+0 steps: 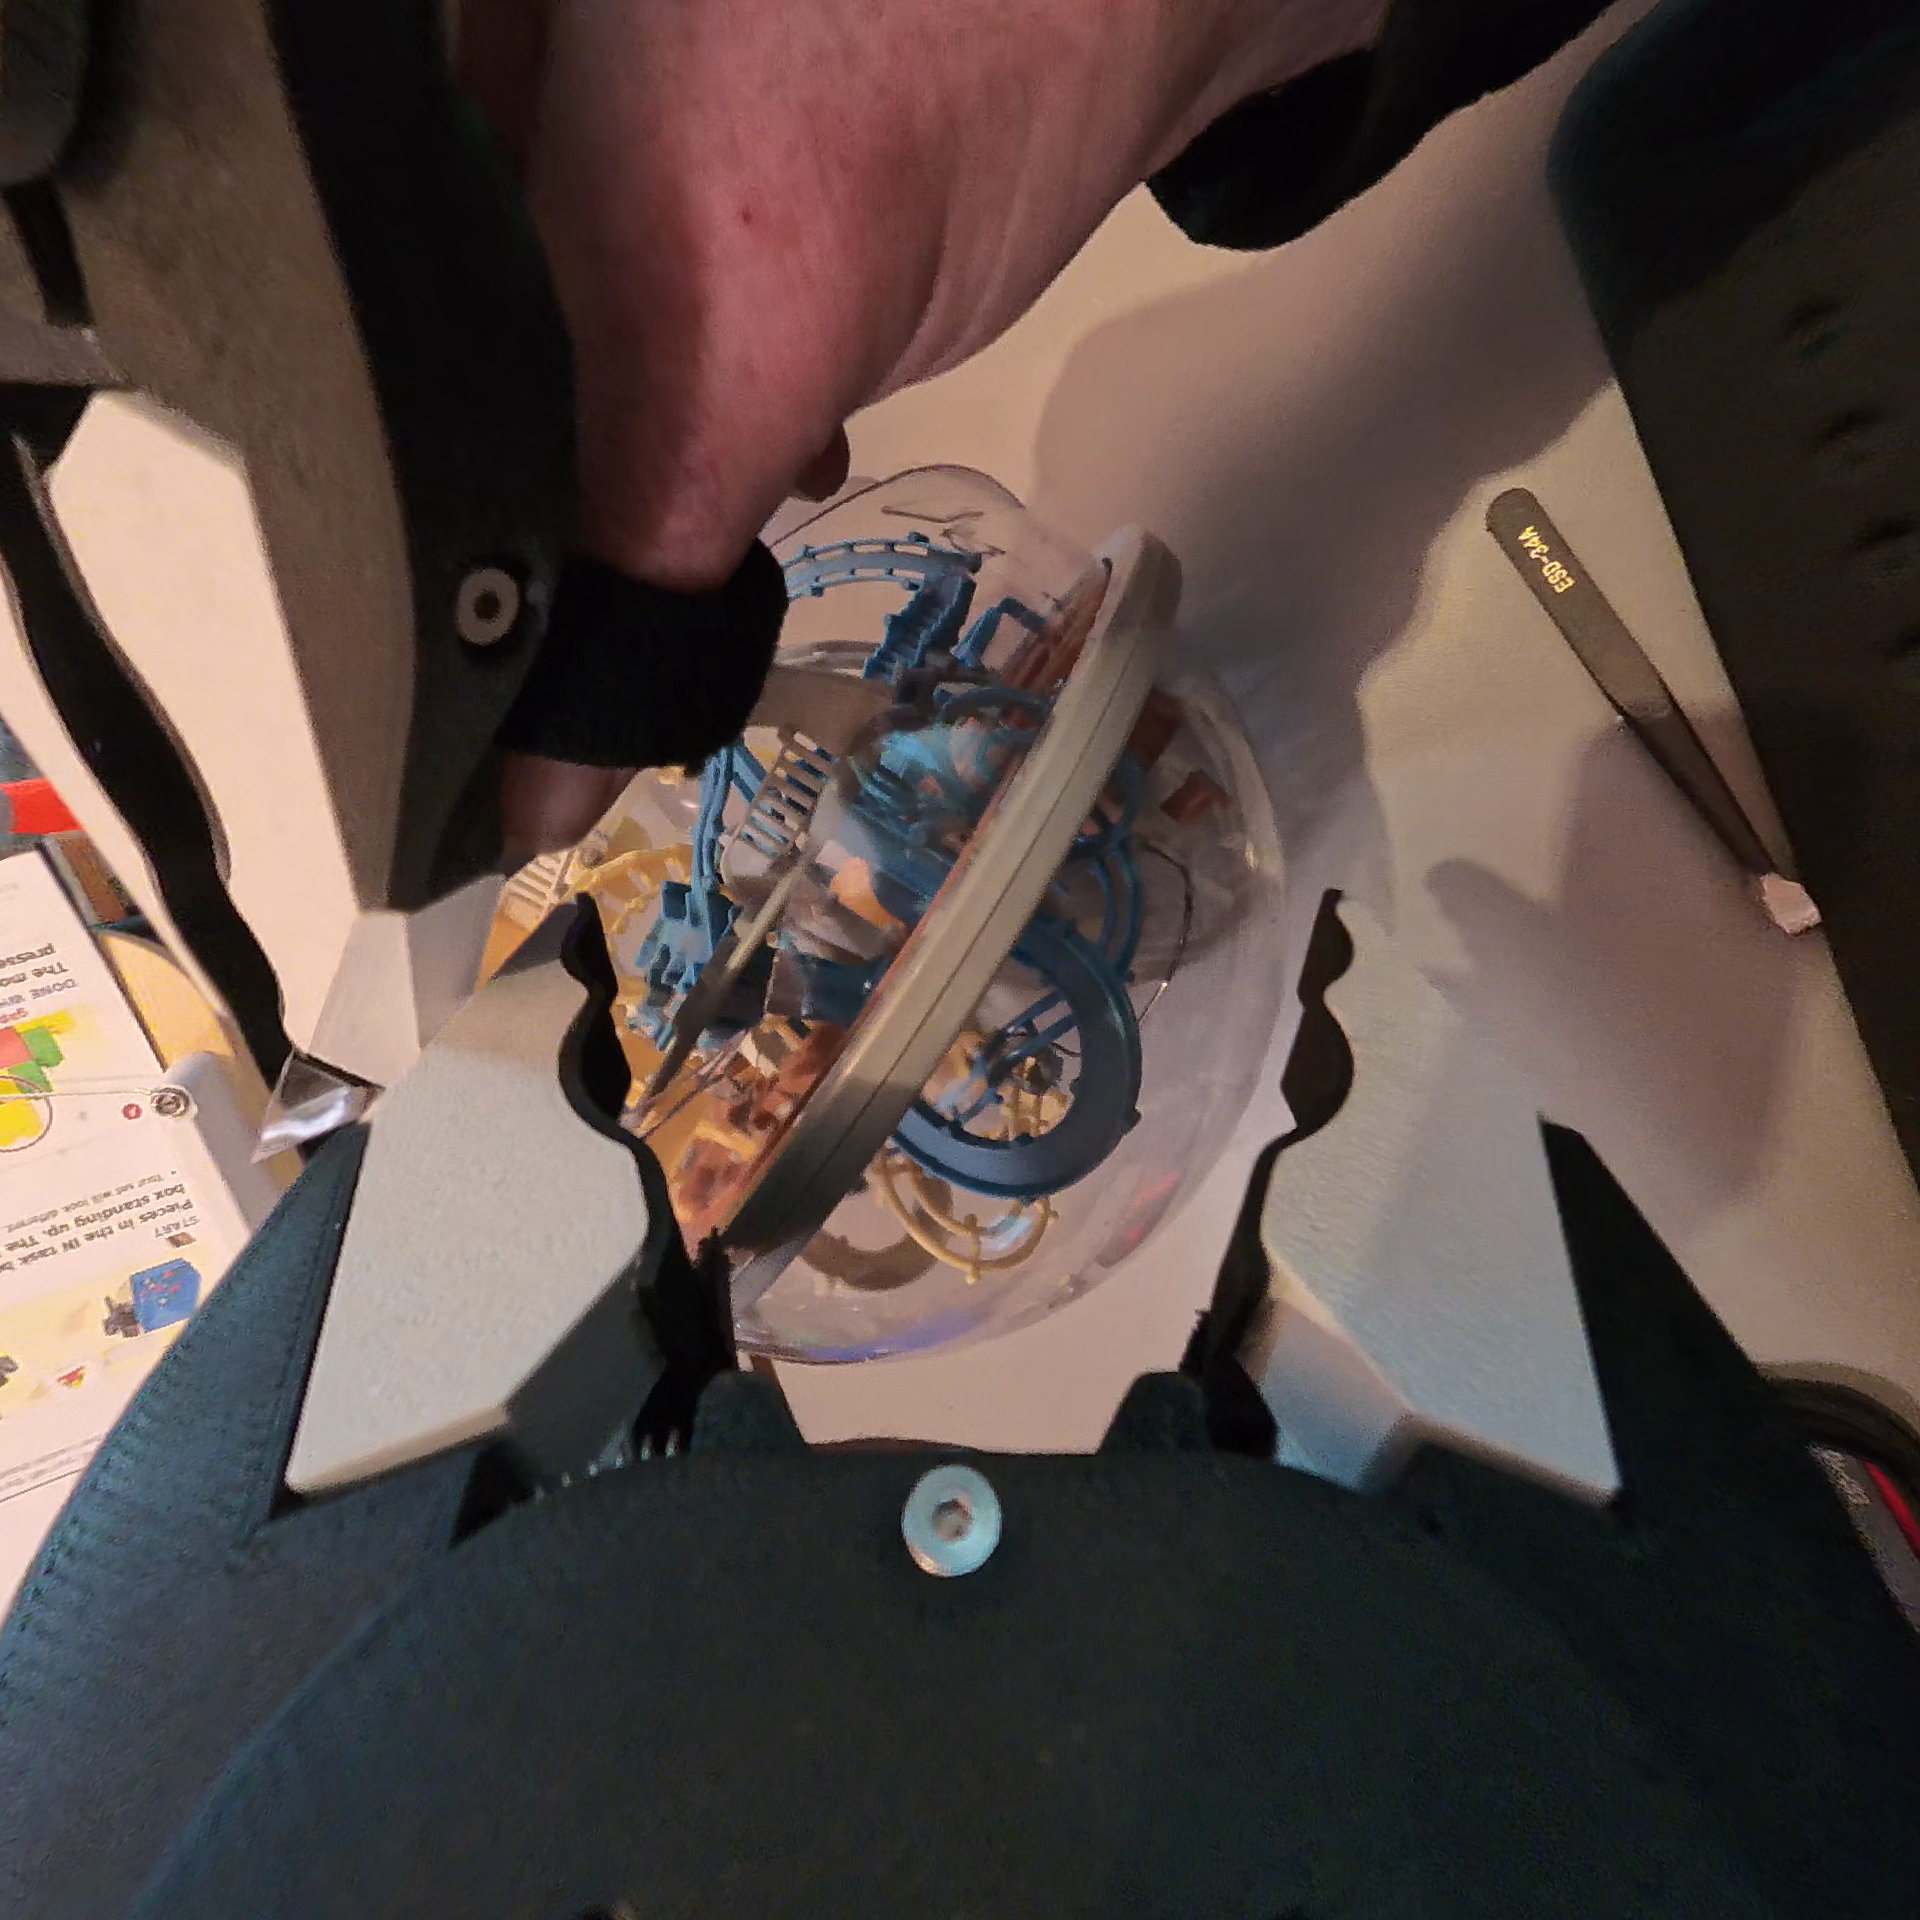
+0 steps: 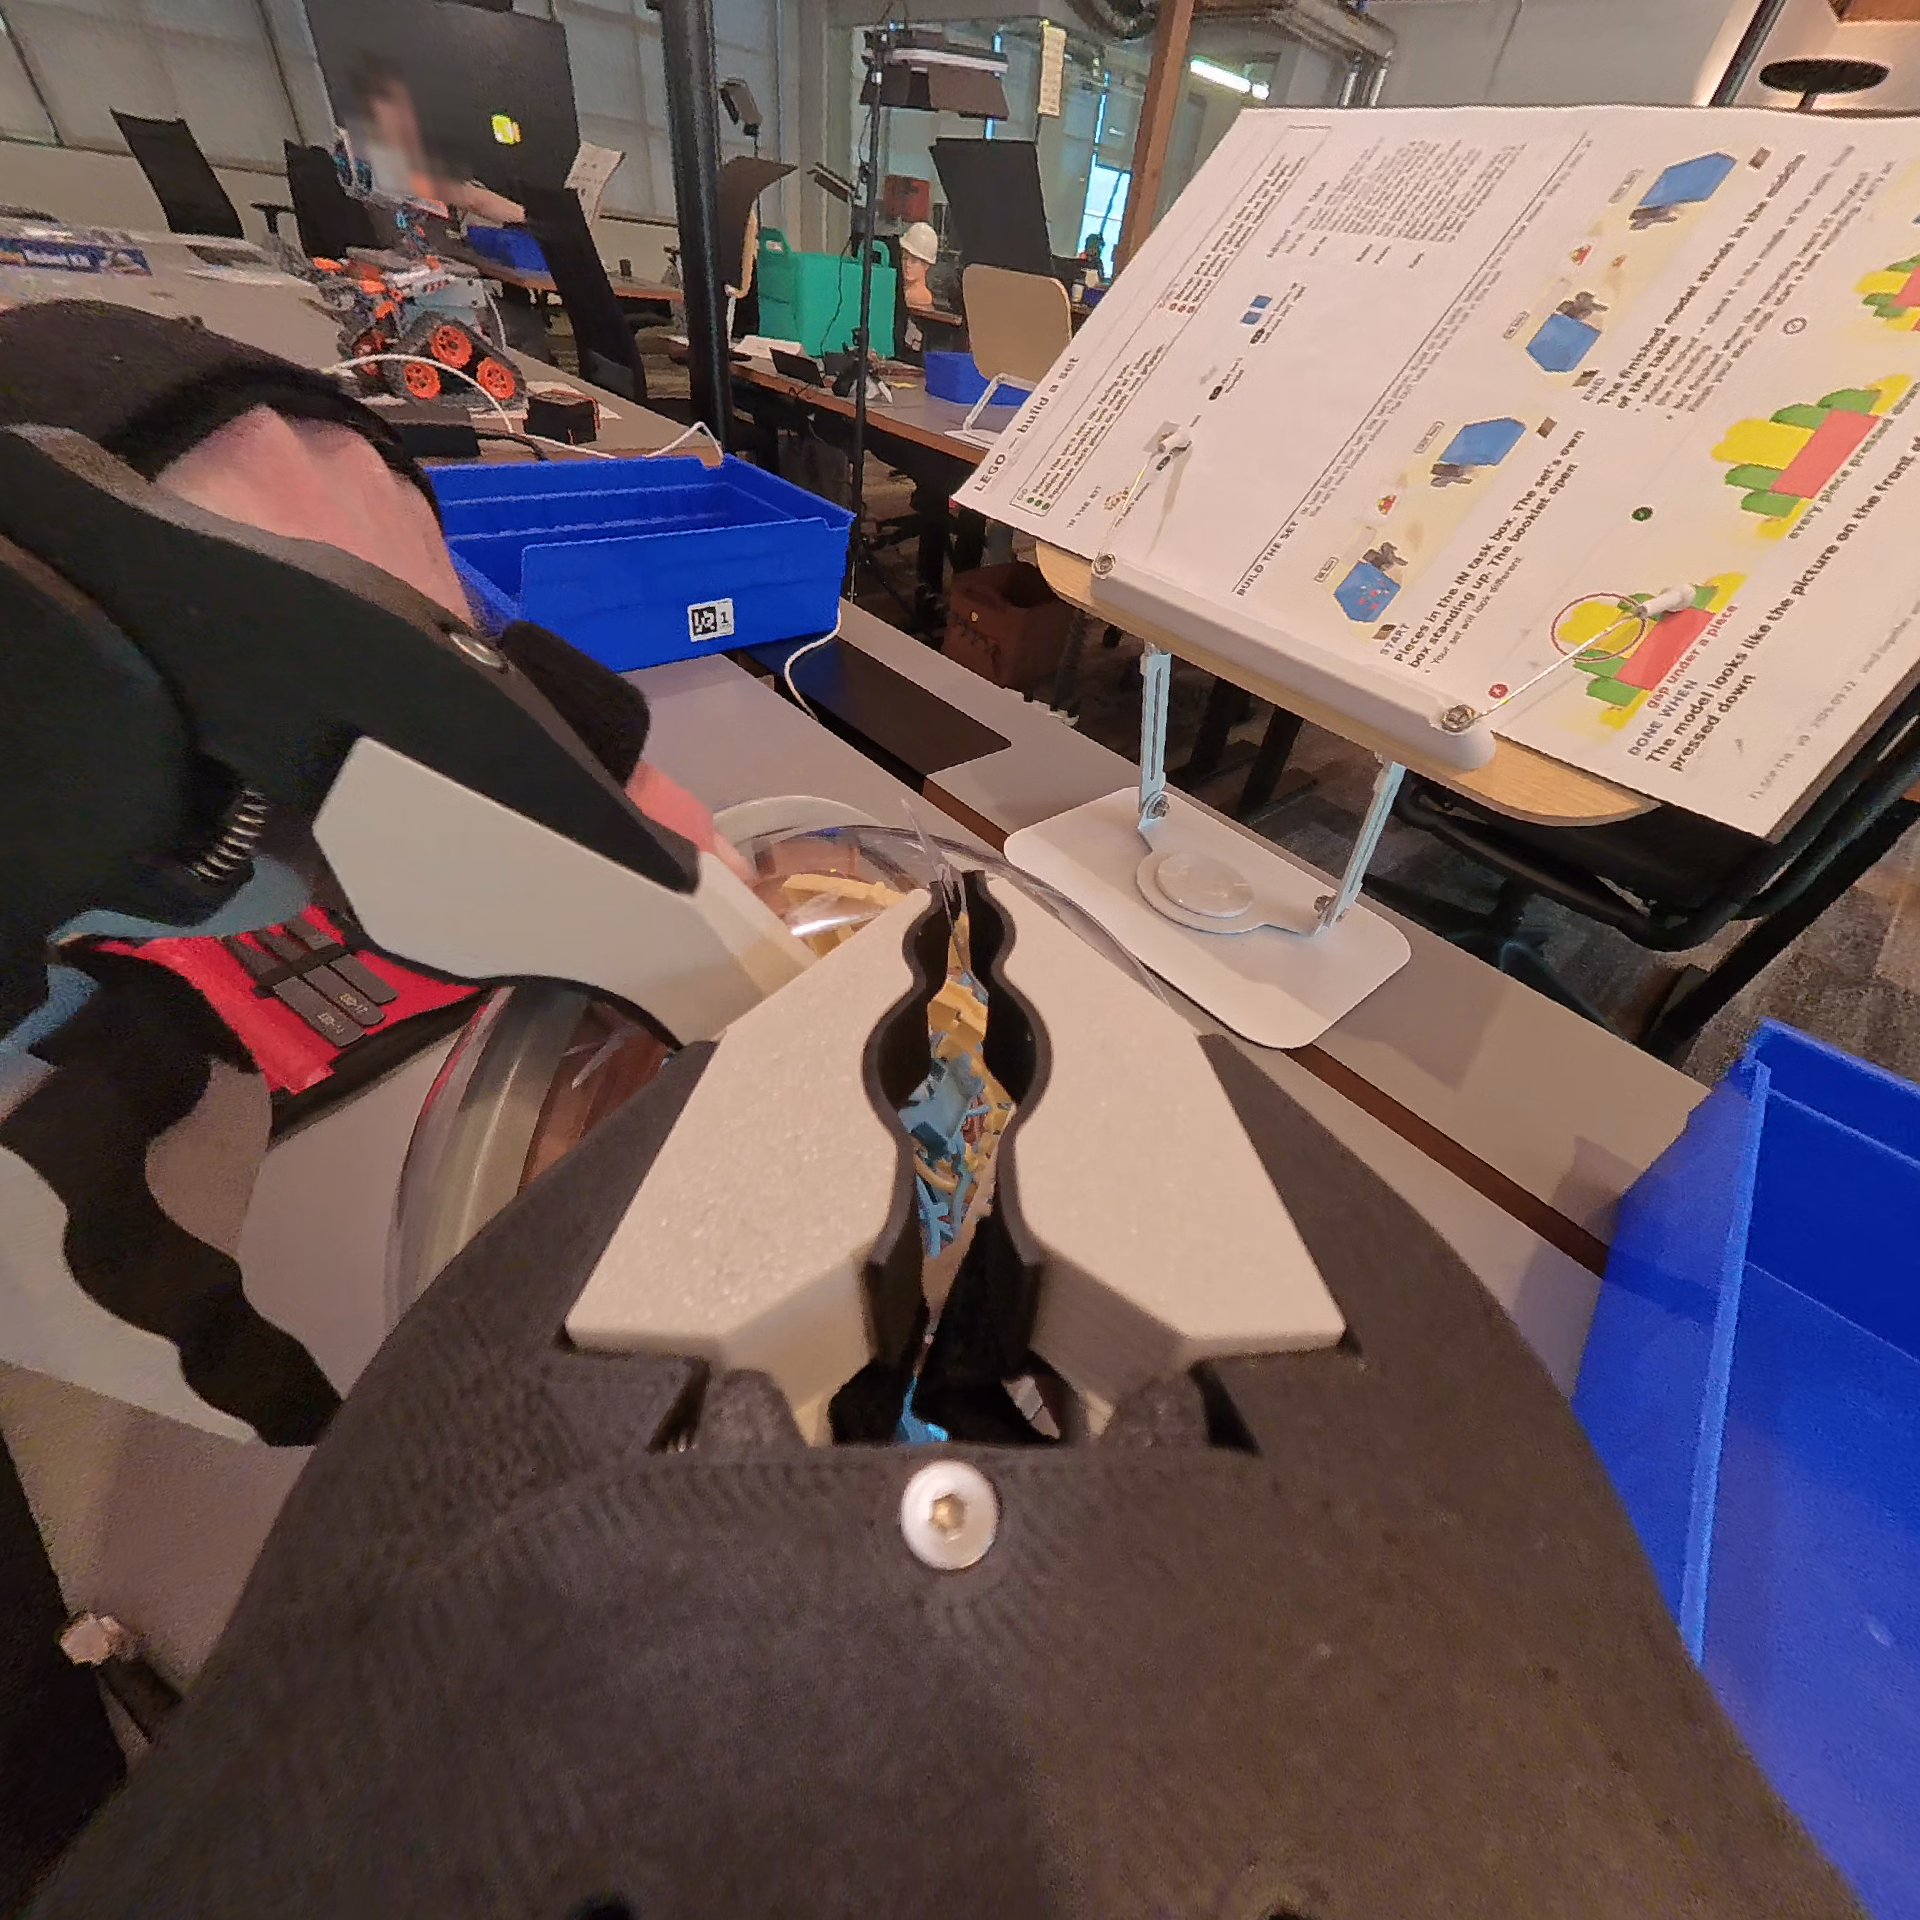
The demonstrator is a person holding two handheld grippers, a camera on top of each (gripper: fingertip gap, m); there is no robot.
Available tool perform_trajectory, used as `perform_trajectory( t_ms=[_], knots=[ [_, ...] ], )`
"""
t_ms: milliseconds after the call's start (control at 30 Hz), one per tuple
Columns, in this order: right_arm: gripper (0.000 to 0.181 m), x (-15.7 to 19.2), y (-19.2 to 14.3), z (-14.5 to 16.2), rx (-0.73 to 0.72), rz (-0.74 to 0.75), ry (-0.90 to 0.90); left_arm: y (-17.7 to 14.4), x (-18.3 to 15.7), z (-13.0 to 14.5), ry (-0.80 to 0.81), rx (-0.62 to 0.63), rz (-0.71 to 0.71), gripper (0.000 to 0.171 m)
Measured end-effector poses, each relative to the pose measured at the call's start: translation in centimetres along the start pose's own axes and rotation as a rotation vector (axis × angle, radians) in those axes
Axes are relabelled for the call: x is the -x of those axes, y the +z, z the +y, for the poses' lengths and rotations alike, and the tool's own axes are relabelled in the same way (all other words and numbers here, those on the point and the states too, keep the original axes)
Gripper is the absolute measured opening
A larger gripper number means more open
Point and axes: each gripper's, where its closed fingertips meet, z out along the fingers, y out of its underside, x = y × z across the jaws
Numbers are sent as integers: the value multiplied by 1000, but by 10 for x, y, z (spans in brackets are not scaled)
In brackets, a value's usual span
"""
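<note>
A clear plastic maze ball [image 1: 1195,831] with blue, yellow and orange tracks and a grey ring lies on the white table [image 1: 1403,582]. My left gripper [image 1: 956,914] is open with the ball between its jaws. Its left pad touches the ball and its right pad stands just clear. A hand [image 1: 779,260] with a black finger sleeve holds another gripper at the upper left and rests a fingertip on the ball. In the right wrist view my right gripper [image 2: 966,883] has its jaws together right over the ball [image 2: 810,883]. The open left gripper [image 2: 343,1081] straddles the ball there.
Black tweezers [image 1: 1621,686] lie on the table to the right, a small white piece [image 1: 1787,914] at their tip. A white stand [image 2: 1216,925] bears a printed sheet [image 2: 1455,416]. Blue bins stand behind [image 2: 644,551] and at right [image 2: 1787,1351]. A red tool holder [image 2: 312,987] sits at left. About 12 cm separates my left fingertips from the small white piece [image 1: 1787,914]. It turns up in the right wrist view [image 2: 85,1630] as well.
</note>
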Motion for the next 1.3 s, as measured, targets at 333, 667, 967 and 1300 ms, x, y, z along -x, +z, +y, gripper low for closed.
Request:
perform_trajectory(
  t_ms=[333,667,967,1300],
  knots=[
    [0,-4,-3,1,1,10,-2,5,10,7,-31,22,-8,133],
    [0,-5,-3,2,8,20,-11,5,11,9,-27,16,-9,134],
    [0,-9,-3,2,8,39,-10,5,11,14,18,62,-33,129],
    [0,-8,-4,2,18,51,-26,1,9,17,61,67,-69,122]
  ],
)
